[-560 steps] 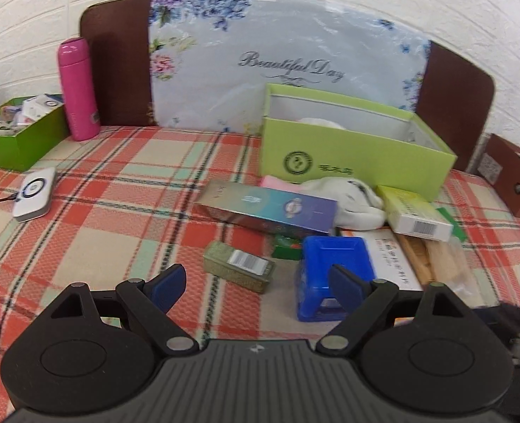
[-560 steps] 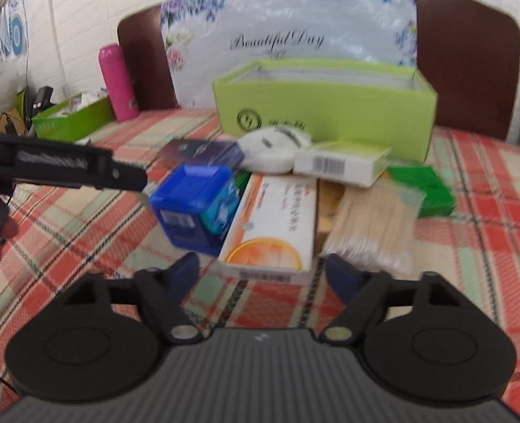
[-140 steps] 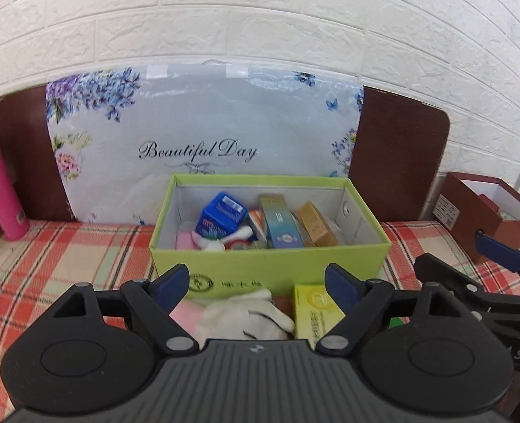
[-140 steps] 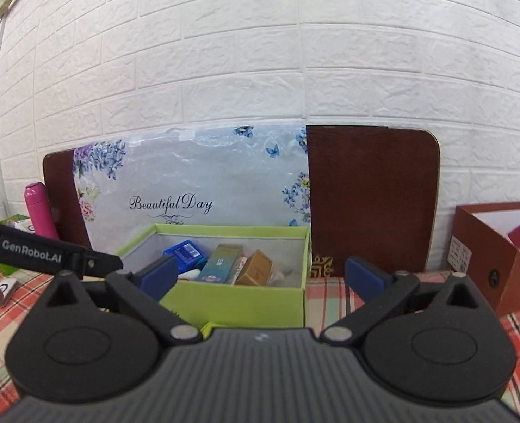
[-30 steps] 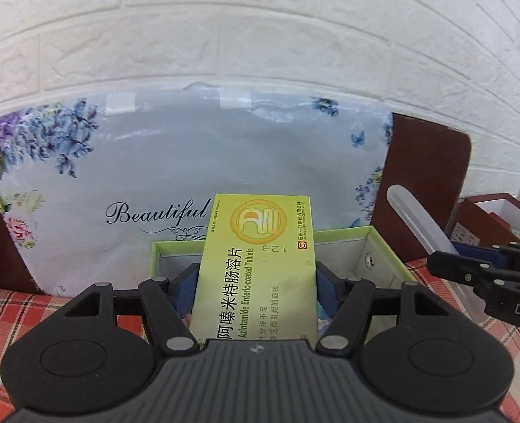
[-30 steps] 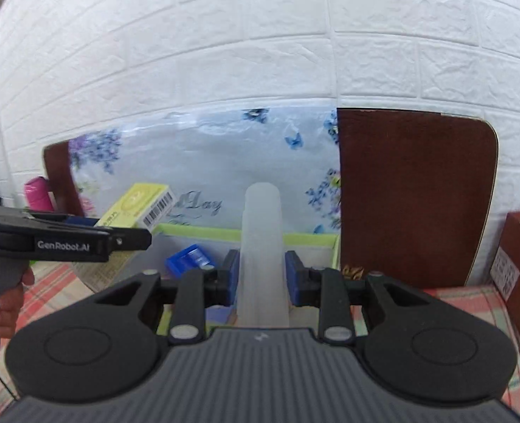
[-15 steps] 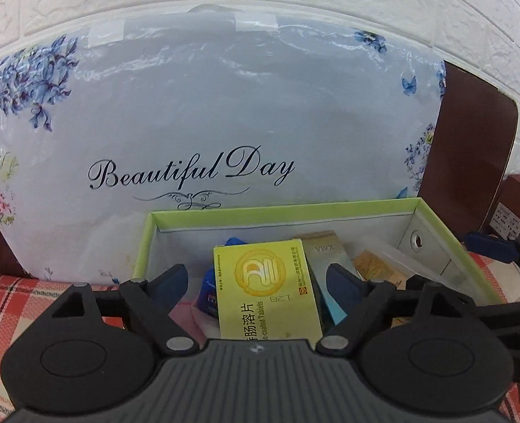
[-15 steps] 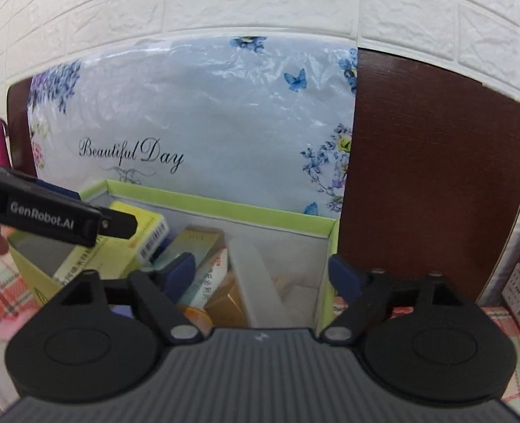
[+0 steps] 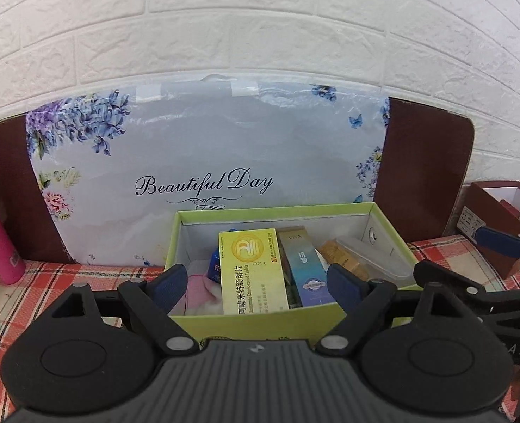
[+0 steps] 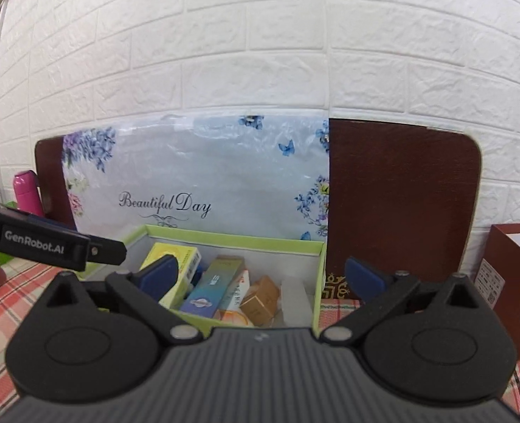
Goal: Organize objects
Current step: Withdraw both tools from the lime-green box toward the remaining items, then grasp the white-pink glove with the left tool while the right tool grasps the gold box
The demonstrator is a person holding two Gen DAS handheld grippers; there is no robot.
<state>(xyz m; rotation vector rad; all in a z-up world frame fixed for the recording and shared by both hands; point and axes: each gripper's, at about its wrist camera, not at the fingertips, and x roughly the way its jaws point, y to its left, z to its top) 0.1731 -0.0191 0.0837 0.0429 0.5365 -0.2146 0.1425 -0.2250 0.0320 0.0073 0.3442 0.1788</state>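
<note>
Both grippers hang empty in front of the green box [image 9: 390,227], so the drop-off step looks finished. The left gripper [image 9: 256,283] is wide open with nothing between its fingers; the right gripper [image 10: 260,275] is opening and also holds nothing.

In the left wrist view, the yellow tablet box [image 9: 251,271] stands at frame centre in the green box, beside a blue-and-gold carton [image 9: 302,268], a tan carton [image 9: 341,259], a clear plastic case [image 9: 372,257] and pink cloth [image 9: 203,290].

The next move probably calls for turning back to look for anything left on the checked bedspread [image 9: 48,282]. At far right, a brown box [image 10: 513,278] stands open.
</note>
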